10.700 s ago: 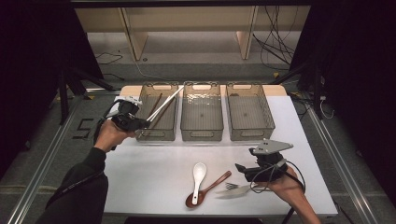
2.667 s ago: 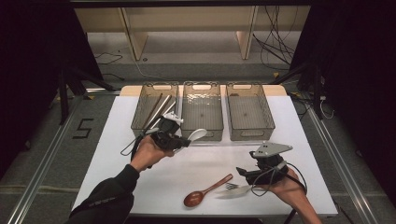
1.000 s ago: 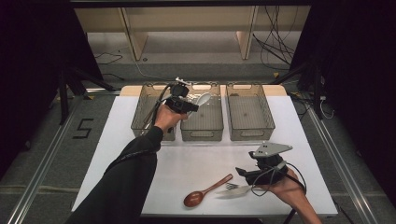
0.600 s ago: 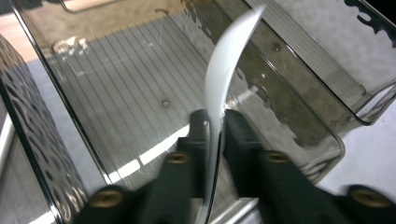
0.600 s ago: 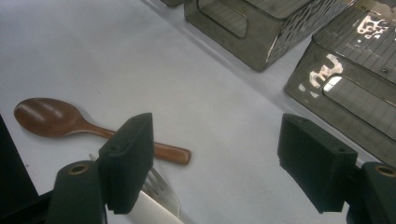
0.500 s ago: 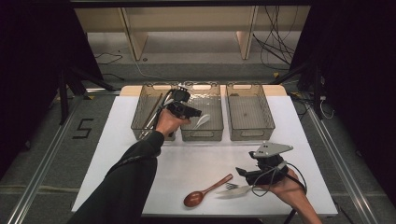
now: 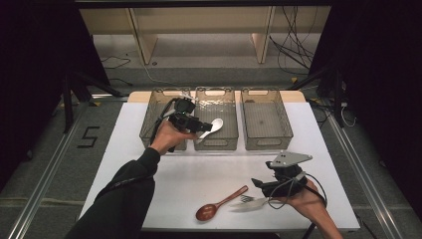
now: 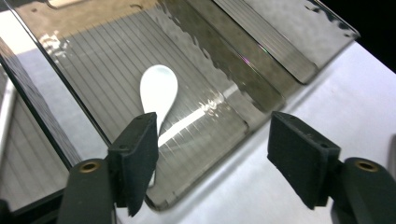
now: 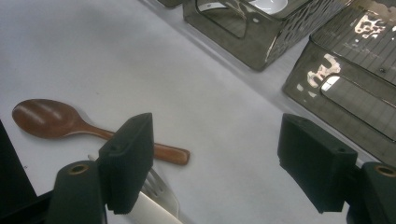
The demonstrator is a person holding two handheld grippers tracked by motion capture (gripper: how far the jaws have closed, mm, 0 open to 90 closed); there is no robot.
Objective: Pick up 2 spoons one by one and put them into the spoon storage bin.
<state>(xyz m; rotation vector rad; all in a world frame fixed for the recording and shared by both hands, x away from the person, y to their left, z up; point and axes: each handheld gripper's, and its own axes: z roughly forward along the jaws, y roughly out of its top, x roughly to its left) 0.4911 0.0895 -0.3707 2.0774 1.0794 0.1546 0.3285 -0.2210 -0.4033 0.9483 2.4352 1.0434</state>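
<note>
A white spoon (image 7: 215, 126) lies on the ribbed floor of the middle clear bin (image 7: 215, 93). In the left gripper view its bowl (image 8: 159, 91) points away and its handle runs behind the left jaw. My left gripper (image 7: 201, 127) hovers over the bin's near end, open (image 8: 212, 154), with nothing between its pads. My right gripper (image 7: 259, 185) rests near the table's front right, open (image 9: 224, 158). Just before it lie a brown wooden spoon (image 7: 219, 204) (image 9: 51, 119) and a pale fork (image 7: 251, 201) (image 9: 159, 191).
Three clear bins stand in a row at the back of the white table: the left bin (image 7: 155, 107) beside my left hand, the middle one, and the right bin (image 7: 266, 117). The person's left forearm (image 7: 129, 184) reaches across the table's left half.
Over the last second the left gripper carried the white spoon from the far part of the middle bin down to its near end. Its jaws now stand apart. The right gripper stayed put.
</note>
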